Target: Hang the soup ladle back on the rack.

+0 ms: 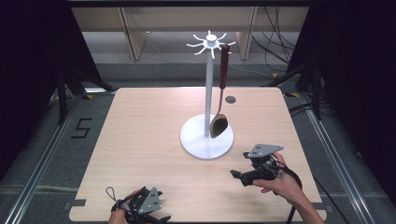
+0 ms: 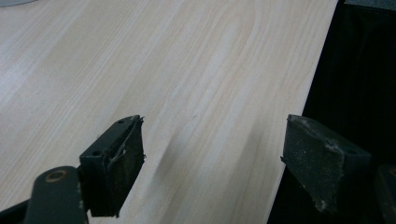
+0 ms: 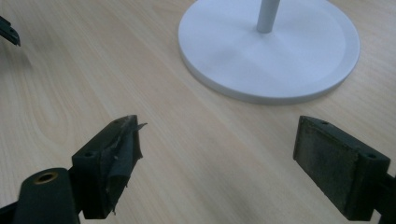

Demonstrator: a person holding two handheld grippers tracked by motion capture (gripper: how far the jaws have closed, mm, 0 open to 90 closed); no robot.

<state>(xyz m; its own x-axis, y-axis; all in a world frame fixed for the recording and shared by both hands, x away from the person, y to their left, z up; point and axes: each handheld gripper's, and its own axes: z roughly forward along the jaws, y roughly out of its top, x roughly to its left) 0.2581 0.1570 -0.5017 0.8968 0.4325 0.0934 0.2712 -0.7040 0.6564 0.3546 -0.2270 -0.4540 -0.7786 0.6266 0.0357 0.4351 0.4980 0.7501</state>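
Ladle (image 1: 218, 125) hangs on stand (image 1: 207, 142); your grippers — left (image 2: 212, 154), right (image 3: 217, 161) — gape empty over the tabletop (image 1: 140, 130). Next: likely reach for the ladle.

Light wood table (image 1: 140, 140), rounded corners. Small dark round spot (image 1: 230, 99) on the top nr far edge, right of centre. Grey floor w/ a black "5" (image 1: 81, 127) left of table. Metal rails (image 1: 42, 158) along both sides. Loose cables (image 1: 273, 32) back right. Wooden panels (image 1: 135, 32) at back, black curtains (image 1: 28, 70) either side.
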